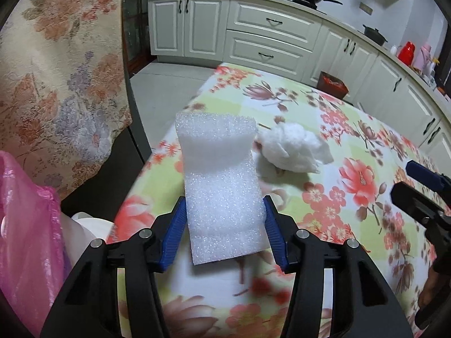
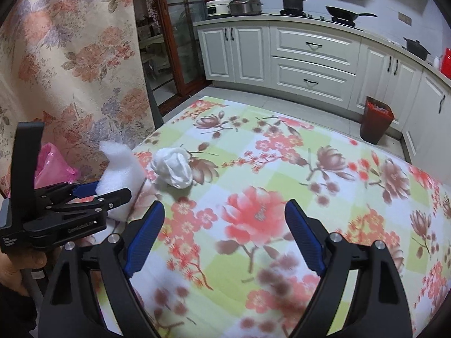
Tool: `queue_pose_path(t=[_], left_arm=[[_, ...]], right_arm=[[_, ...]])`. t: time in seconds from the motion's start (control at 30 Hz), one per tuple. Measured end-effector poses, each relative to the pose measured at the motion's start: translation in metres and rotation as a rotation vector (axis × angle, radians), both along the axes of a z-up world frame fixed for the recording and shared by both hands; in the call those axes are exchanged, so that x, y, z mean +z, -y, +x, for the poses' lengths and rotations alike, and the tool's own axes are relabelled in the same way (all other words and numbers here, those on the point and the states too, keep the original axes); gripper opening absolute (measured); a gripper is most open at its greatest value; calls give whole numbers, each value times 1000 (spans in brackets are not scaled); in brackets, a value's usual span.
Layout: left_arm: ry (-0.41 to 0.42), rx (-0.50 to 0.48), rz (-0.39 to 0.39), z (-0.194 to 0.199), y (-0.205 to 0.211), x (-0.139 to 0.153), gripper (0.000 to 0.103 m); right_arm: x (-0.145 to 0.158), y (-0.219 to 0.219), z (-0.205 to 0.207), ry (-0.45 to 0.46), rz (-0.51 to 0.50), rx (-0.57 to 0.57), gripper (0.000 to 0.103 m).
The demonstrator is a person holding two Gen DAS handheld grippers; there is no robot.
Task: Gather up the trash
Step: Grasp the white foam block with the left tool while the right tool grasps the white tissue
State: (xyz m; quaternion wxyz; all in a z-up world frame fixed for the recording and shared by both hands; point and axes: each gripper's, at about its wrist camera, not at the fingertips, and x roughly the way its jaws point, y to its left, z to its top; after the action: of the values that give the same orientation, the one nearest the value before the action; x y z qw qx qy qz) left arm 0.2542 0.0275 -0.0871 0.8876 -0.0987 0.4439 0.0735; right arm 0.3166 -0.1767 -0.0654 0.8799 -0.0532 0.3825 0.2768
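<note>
Left gripper pinches a bubbly white foam slab at the table edge; crumpled tissue lies beside. Right gripper is spread over bare floral cloth.

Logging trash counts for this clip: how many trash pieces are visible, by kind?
White foam block, held in the left gripper: 1
Crumpled white tissue wad on the floral tablecloth: 1
Total: 2

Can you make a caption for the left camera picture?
Left gripper pinches a white foam block above the flowery tablecloth, a crumpled tissue beside it.
</note>
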Motion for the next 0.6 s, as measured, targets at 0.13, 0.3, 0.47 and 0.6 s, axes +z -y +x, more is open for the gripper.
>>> queue_pose_path(t=[0.13, 0.3, 0.47, 0.6], left_arm=[[24, 19, 0, -7, -15, 9, 49], [54, 37, 6, -15, -29, 23, 49], [86, 52, 11, -22, -43, 37, 49], [104, 59, 5, -29, -52, 44, 49]], right_arm=[[-2, -17, 6, -4, -2, 20, 85], [-7, -48, 16, -5, -17, 59, 85], [-18, -75, 27, -24, -51, 77, 84], [-25, -90, 36, -42, -69, 80, 80]])
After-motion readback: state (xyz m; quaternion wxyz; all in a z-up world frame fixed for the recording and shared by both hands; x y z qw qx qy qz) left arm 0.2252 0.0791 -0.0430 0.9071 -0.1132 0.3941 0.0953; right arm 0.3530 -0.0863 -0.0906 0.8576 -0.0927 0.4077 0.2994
